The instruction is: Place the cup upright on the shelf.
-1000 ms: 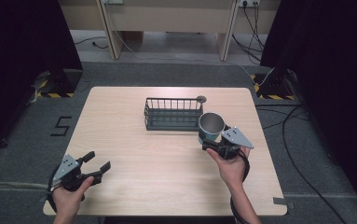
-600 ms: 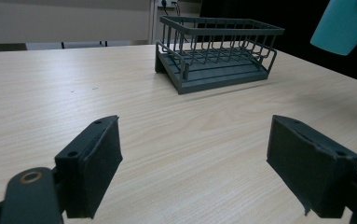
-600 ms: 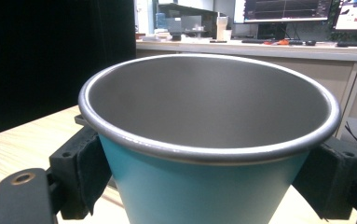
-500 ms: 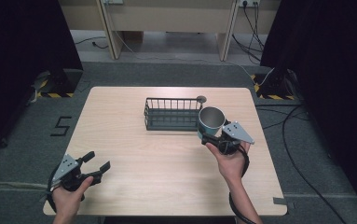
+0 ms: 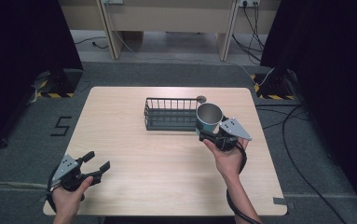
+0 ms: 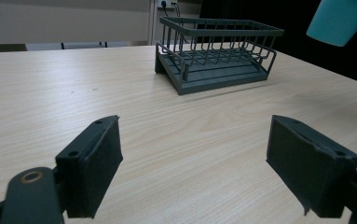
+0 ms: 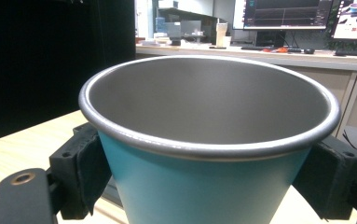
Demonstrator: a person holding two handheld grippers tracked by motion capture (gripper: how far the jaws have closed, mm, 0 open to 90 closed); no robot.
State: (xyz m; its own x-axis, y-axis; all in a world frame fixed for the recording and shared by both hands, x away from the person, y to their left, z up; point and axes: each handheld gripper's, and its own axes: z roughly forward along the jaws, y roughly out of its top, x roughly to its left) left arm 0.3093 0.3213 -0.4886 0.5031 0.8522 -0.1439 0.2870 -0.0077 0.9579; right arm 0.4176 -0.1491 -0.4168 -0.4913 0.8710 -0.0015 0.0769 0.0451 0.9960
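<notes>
Cup [image 5: 209, 117] shifted slightly up-frame toward rack [image 5: 171, 114] since earlier frame, now right of centre, lifted, upright. Right gripper [image 5: 215, 135] pinching cup. Left gripper [image 5: 97, 161] spread, idle, lower left. Pickup done; placing in rack likely left.

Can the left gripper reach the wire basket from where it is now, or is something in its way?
Probably yes. The left gripper is open and holds nothing, and only bare table lies between it and the wire basket. The cup, held by the right gripper, is at the basket's far end, off that path.
</notes>
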